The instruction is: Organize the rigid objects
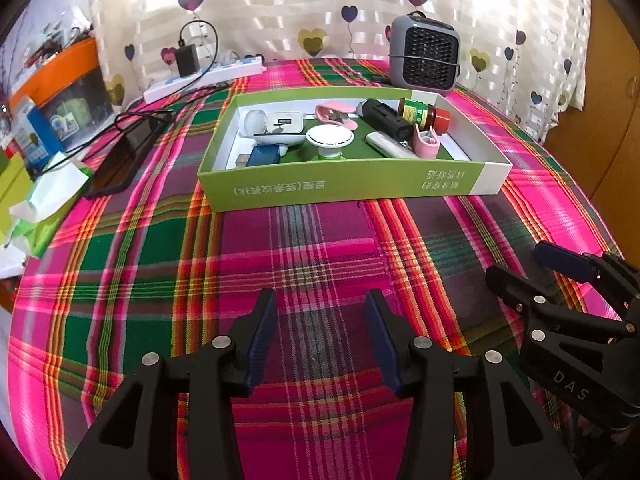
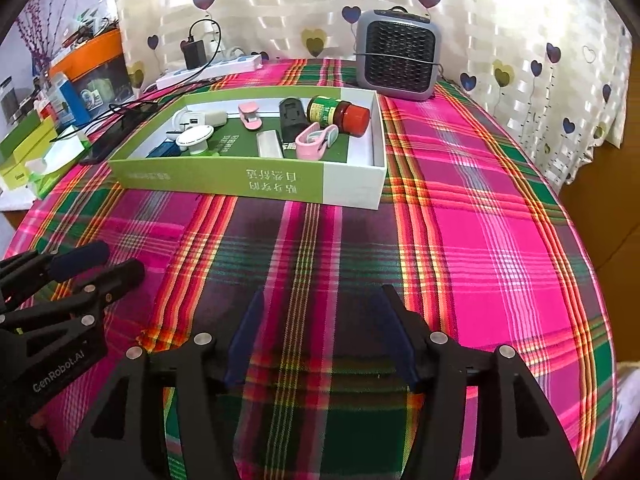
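Flanking bare plaid cloth [image 1: 320, 248], both hand-held grippers [image 1: 320, 312] [image 2: 320, 312] agape, green box [image 1: 340, 188] beyond.

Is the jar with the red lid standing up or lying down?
Lying down. The jar rests on its side in the box, its red lid pointing sideways toward the box's right wall.

Green-white box [image 1: 344, 188] on plaid cloth, small objects [image 1: 332, 138] inside
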Tool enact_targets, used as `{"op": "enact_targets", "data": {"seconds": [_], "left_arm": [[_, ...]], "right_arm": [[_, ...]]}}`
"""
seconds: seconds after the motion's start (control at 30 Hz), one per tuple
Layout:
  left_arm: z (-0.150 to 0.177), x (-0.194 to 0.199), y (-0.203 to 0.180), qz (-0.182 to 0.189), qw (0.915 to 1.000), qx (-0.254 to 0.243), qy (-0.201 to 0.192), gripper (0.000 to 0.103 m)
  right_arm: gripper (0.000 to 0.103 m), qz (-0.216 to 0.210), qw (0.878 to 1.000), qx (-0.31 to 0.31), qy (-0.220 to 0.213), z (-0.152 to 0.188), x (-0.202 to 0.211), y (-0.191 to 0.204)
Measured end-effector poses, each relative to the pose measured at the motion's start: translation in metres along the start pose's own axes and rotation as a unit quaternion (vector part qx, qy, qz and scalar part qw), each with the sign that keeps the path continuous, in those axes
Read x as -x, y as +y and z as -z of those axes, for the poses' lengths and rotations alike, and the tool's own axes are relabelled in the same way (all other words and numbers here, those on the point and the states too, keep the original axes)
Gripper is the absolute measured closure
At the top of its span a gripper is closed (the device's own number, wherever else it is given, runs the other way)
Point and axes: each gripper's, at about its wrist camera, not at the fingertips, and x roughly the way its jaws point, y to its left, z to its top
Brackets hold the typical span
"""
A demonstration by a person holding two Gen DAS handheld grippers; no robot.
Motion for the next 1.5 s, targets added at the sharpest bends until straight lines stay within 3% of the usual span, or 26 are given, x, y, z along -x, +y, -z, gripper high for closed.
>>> {"op": "enact_targets", "data": {"seconds": [1.5], "left_arm": [[0.0007, -0.0010, -0.0023, -0.002, 1.0000, 0.001, 0.000, 0.057]], "right_arm": [[0.041, 0.000, 1.000, -0.001, 0.000, 0.0003, -0.0002, -0.0010]]}}
